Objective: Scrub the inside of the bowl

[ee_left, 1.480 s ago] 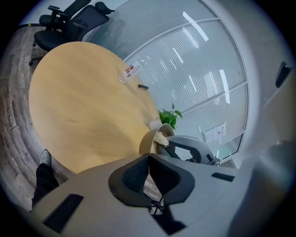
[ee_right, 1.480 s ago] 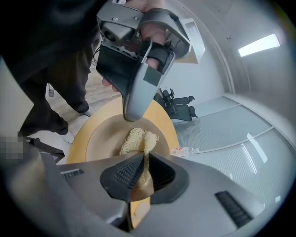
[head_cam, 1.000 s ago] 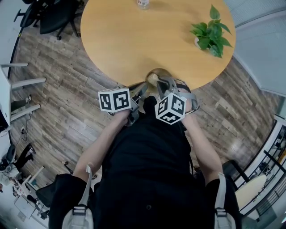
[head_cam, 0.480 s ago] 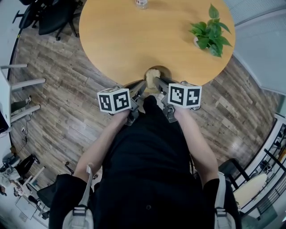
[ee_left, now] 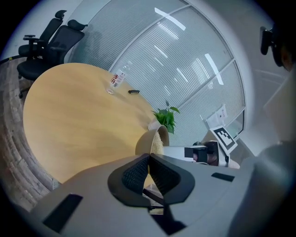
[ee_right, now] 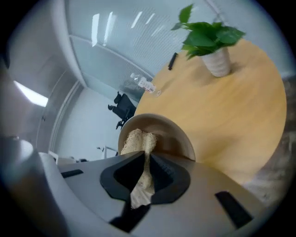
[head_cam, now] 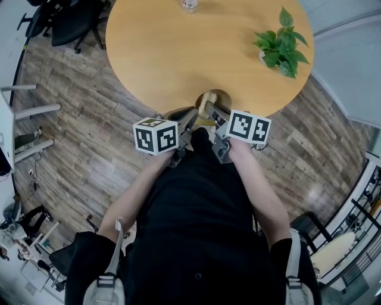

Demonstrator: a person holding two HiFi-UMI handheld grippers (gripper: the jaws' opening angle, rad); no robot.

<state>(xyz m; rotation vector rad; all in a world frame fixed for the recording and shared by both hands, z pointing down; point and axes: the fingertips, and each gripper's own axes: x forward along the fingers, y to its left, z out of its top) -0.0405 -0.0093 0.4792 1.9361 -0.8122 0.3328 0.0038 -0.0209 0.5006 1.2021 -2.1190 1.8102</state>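
A beige bowl (head_cam: pixel 218 95) stands tilted at the near edge of the round wooden table (head_cam: pixel 172 53). My left gripper (head_cam: pixel 191 115) is shut on the bowl's near rim; in the left gripper view the bowl (ee_left: pixel 146 141) shows edge-on just beyond the closed jaws of that gripper (ee_left: pixel 148 158). My right gripper (ee_right: pixel 147 159) is shut on a pale loofah scrub pad (ee_right: pixel 138 141), whose far end lies inside the bowl (ee_right: pixel 175 136). In the head view the pad (head_cam: pixel 206 102) shows in the bowl, with the right gripper (head_cam: pixel 213 113) just behind it.
A potted plant (head_cam: pixel 280 44) stands at the table's far right. A clear bottle (head_cam: pixel 190 5) stands at the far edge, with a small dark object (ee_left: pixel 133 91) near it. Black office chairs (head_cam: pixel 71 24) are on the wooden floor at the far left.
My right gripper has rolled about a quarter turn, its marker cube swinging to the right, and the pad has shifted inside the bowl. The left gripper has rolled slightly and kept its place.
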